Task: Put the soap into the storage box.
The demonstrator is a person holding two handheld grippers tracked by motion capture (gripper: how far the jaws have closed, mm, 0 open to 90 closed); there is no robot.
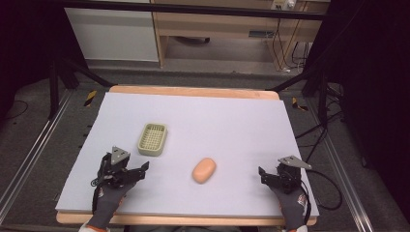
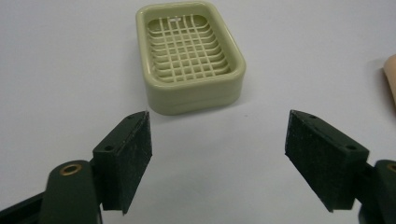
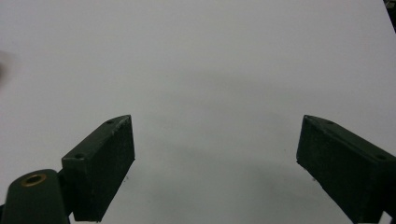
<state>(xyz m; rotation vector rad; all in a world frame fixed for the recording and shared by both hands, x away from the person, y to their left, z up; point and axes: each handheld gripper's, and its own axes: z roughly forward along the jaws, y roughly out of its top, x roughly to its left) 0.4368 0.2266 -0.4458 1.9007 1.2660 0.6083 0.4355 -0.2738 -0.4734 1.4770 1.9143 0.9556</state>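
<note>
A pale green soap dish [image 1: 153, 139] with a grid bottom sits on the mat at the left of centre. In the left gripper view the soap dish [image 2: 189, 56] lies just beyond the jaws, empty. A peach-coloured bar of soap [image 1: 204, 170] lies flat near the middle front, and its edge [image 2: 391, 79] shows at the right border. My left gripper [image 1: 124, 163] [image 2: 217, 154] is open near the front left, short of the dish, with nothing between its pads. My right gripper [image 3: 215, 163] [image 1: 283, 170] is open at the front right over bare mat, well apart from the soap.
A light grey mat [image 1: 227, 116] covers the wooden table [image 1: 193, 92]. Black frame bars [image 1: 63, 72] and cables [image 1: 319, 130] flank the table on the floor, and a wooden cabinet [image 1: 217, 24] stands beyond the far edge.
</note>
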